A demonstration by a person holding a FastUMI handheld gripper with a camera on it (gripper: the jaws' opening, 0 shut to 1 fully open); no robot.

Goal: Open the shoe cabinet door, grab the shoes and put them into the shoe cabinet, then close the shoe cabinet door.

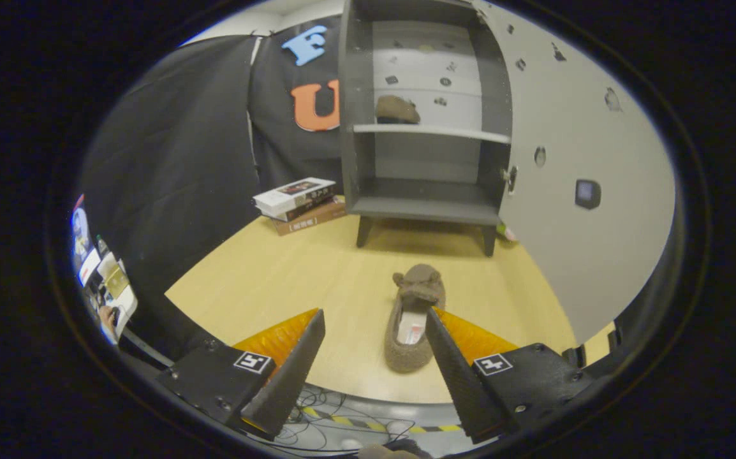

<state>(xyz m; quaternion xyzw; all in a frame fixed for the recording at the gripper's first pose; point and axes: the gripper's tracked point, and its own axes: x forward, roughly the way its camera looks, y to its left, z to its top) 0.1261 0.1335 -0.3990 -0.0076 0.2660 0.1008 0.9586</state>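
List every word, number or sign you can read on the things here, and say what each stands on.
No text is clear enough to quote.
Books: print on covers and spines, too blurred.
Slipper, between the open claw's fingers: tag inside, too small.
Claw: square black-and-white markers, no words.
Papers: too small.

slipper [414, 319]: fuzzy brown, pale insole
shoe cabinet [428, 127]: dark grey frame, light grey back panel
cabinet door [572, 191]: light grey, dark spots
table [317, 280]: light wood grain
books [298, 204]: white, brown covers
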